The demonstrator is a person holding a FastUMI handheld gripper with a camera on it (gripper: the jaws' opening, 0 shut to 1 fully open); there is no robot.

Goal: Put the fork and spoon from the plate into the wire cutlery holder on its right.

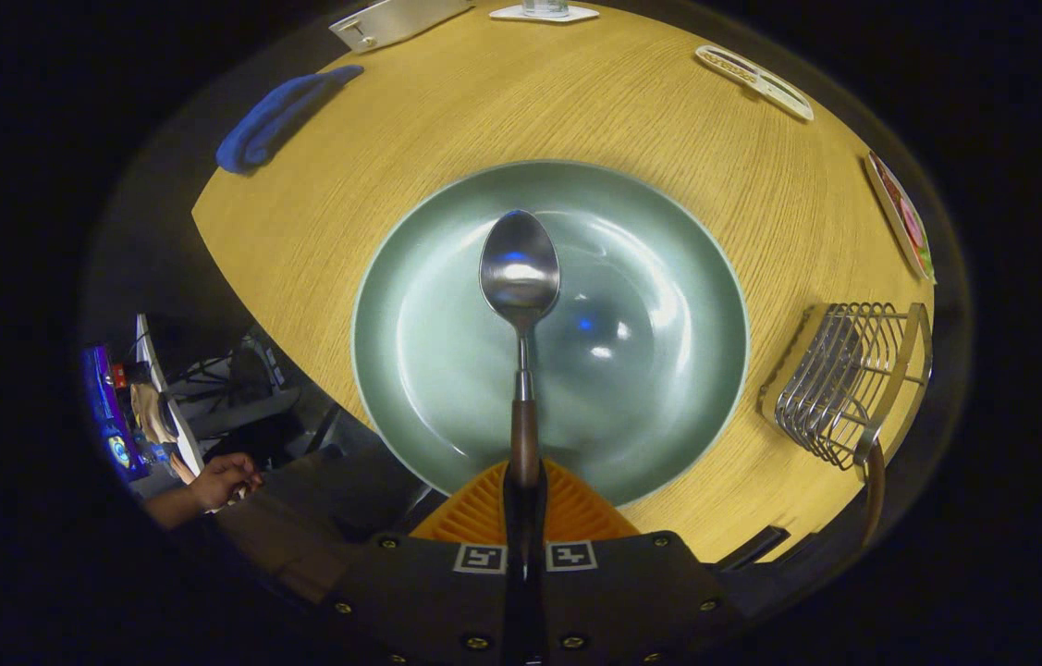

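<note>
One spoon (521,277) | clamped in tool (525,504) | above plate (668,407)

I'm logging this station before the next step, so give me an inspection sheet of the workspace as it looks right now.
Surface: round wooden table, no spills seen.
Job's things: spoon held by its handle, bowl pointing ahead over the green plate; wire cutlery holder stands to the plate's right with a brown handle sticking out of it, possibly the fork.
Clutter: blue cloth, a metal-looking tray, a coaster under a glass and two flat cards beyond the plate.
Grippers: gripper shut on the spoon handle.
Cables: a dark tangle off the table edge, too unclear to call.
Surroundings: a person's hand beside the table; dim equipment behind it.
</note>
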